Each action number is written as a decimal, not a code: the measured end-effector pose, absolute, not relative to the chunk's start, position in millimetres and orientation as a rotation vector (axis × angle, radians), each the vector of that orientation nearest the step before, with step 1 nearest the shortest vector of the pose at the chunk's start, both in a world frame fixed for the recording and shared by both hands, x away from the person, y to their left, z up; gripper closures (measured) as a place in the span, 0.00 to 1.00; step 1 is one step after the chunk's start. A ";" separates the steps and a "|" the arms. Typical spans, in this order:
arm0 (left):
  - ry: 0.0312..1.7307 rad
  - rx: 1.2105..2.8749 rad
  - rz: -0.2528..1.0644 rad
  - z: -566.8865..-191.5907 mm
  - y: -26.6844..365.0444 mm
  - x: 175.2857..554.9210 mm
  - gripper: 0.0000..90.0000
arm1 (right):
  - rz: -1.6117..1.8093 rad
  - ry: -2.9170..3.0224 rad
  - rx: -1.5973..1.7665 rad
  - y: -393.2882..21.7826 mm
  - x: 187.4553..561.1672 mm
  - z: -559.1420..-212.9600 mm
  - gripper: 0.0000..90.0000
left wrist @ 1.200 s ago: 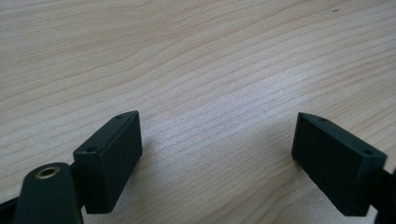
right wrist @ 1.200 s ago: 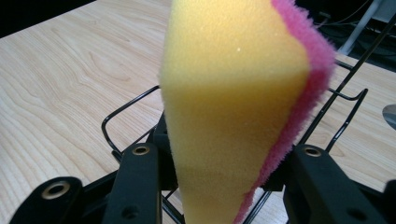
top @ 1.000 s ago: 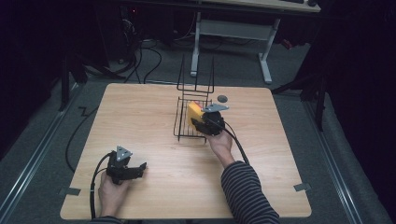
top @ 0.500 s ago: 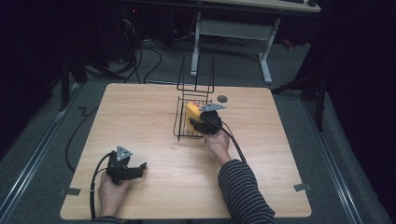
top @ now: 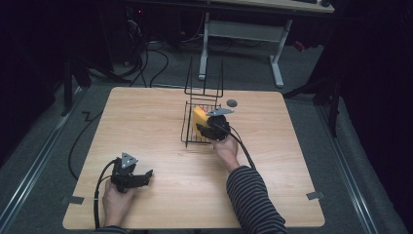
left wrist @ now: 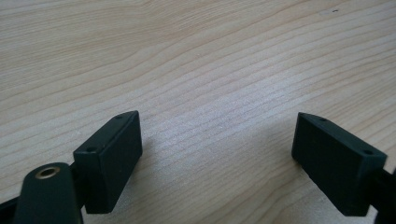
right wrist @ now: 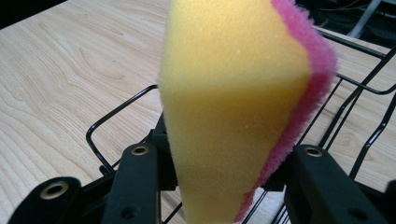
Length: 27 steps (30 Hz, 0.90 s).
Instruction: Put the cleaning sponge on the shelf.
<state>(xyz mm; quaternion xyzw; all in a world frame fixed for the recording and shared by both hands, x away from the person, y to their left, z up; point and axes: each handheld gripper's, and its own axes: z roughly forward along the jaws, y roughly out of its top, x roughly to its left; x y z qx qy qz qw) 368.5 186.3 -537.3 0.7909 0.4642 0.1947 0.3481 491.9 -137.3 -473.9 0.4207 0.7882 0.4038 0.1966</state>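
Note:
A yellow sponge (right wrist: 233, 107) with a pink scouring side stands on edge between the jaws of my right gripper (right wrist: 219, 172), which is shut on it. In the high view the sponge (top: 198, 117) sits just above the front of a black wire rack (top: 196, 124) at the table's middle, with my right gripper (top: 205, 127) at the rack's right front corner. Near the table's front left, my left gripper (top: 142, 176) rests low over bare wood. Its jaws stand wide apart with nothing between them; one fingertip (left wrist: 109, 156) shows at the left.
The wire rack's tall back (top: 204, 80) rises behind the sponge. A small dark round object (top: 232, 103) lies on the wooden table (top: 292, 161) just right of the rack. Cables trail from both grippers toward the front edge. Dark floor, cables and a desk frame surround the table.
My right gripper and the sponge have shifted slightly toward the rack. The left gripper has stayed in place.

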 end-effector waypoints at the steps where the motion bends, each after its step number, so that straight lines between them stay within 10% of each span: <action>1: 1.203 2.051 0.505 -537.3 186.3 368.5 0.19 | 1.134 2.209 1.183 -137.5 492.0 -474.0 0.67; 27: 1.204 2.050 0.505 -537.3 186.3 368.5 0.19 | 1.148 2.249 1.202 -139.5 492.2 -475.4 0.45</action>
